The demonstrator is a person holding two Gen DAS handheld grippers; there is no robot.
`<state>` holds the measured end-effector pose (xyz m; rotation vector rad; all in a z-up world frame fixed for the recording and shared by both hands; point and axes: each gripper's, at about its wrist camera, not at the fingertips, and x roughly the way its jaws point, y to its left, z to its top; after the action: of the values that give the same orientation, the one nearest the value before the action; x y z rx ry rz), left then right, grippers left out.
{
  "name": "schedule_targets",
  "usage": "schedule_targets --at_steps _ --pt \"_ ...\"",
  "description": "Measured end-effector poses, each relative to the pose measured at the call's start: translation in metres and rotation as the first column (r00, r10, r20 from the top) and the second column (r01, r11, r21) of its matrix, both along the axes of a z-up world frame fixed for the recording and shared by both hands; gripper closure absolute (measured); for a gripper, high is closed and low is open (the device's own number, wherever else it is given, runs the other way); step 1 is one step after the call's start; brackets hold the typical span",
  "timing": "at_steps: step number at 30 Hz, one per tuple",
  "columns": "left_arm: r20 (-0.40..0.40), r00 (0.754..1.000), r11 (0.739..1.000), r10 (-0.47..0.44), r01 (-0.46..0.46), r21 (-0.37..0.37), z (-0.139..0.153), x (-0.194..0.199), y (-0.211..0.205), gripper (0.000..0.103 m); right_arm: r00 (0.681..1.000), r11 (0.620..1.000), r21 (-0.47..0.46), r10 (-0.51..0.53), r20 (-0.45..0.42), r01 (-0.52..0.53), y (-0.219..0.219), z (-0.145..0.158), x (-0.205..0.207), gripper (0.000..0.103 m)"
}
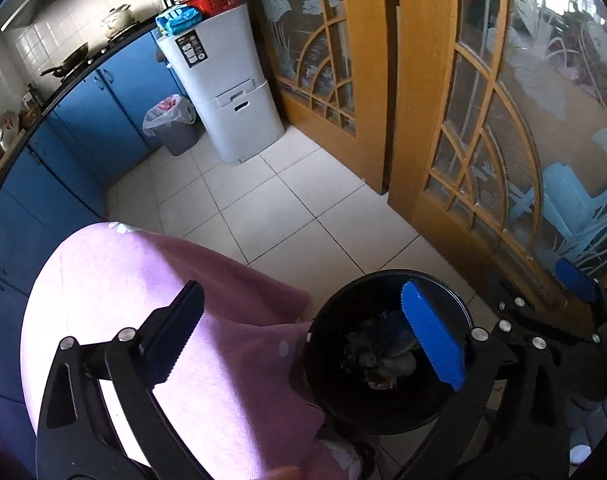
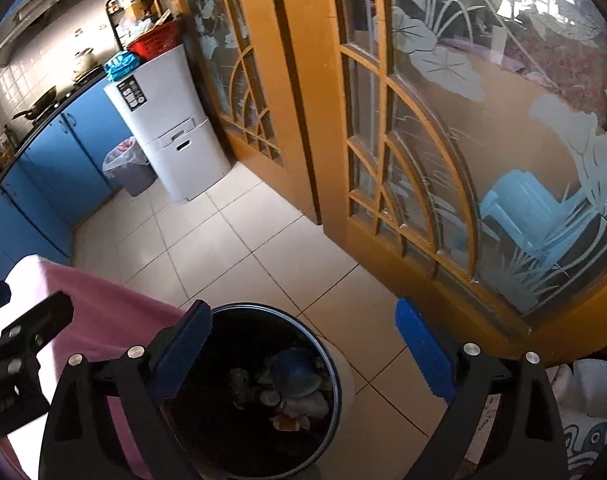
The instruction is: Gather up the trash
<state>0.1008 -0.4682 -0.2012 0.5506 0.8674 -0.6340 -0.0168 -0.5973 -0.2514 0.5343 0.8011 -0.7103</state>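
Observation:
A round black trash bin point(image 1: 331, 384) stands on the tiled floor beside a table with a pink cloth point(image 1: 143, 288). Crumpled trash point(image 1: 383, 356) lies inside it. My left gripper point(image 1: 303, 344) is open and empty, held above the table edge and the bin's rim. In the right wrist view the same bin point(image 2: 327, 356) holds trash point(image 2: 291, 392). My right gripper point(image 2: 303, 360) is open and empty, just above the bin's mouth. The right gripper's blue finger also shows at the right of the left wrist view point(image 1: 575, 280).
Wooden doors with frosted glass point(image 1: 483, 128) run along the right. A white cabinet point(image 1: 227, 84) and a grey bin with a plastic liner point(image 1: 171, 124) stand by blue kitchen cupboards point(image 1: 83, 120) at the far left. Beige floor tiles point(image 2: 239, 248) lie between.

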Motion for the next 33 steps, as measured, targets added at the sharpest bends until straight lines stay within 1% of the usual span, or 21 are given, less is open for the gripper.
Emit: schedule_targets --at_steps 8,16,21,33 --pt "-0.003 1.0 1.0 0.002 -0.002 0.003 0.001 -0.002 0.004 0.004 1.0 1.0 0.003 -0.028 -0.002 0.028 -0.005 0.001 -0.007 0.012" --pt "-0.006 1.0 1.0 -0.007 0.007 0.004 0.002 -0.007 0.008 0.004 1.0 1.0 -0.008 -0.026 0.006 0.026 0.001 0.006 -0.008 0.012" --pt "-0.014 1.0 1.0 -0.001 0.001 -0.008 0.003 -0.006 0.009 0.004 1.0 1.0 -0.012 -0.024 0.007 0.024 0.003 0.007 -0.008 0.012" --pt "-0.026 1.0 1.0 0.001 -0.002 -0.012 0.004 -0.006 0.011 0.004 0.999 0.999 -0.012 -0.035 0.009 0.035 0.001 0.009 -0.012 0.012"
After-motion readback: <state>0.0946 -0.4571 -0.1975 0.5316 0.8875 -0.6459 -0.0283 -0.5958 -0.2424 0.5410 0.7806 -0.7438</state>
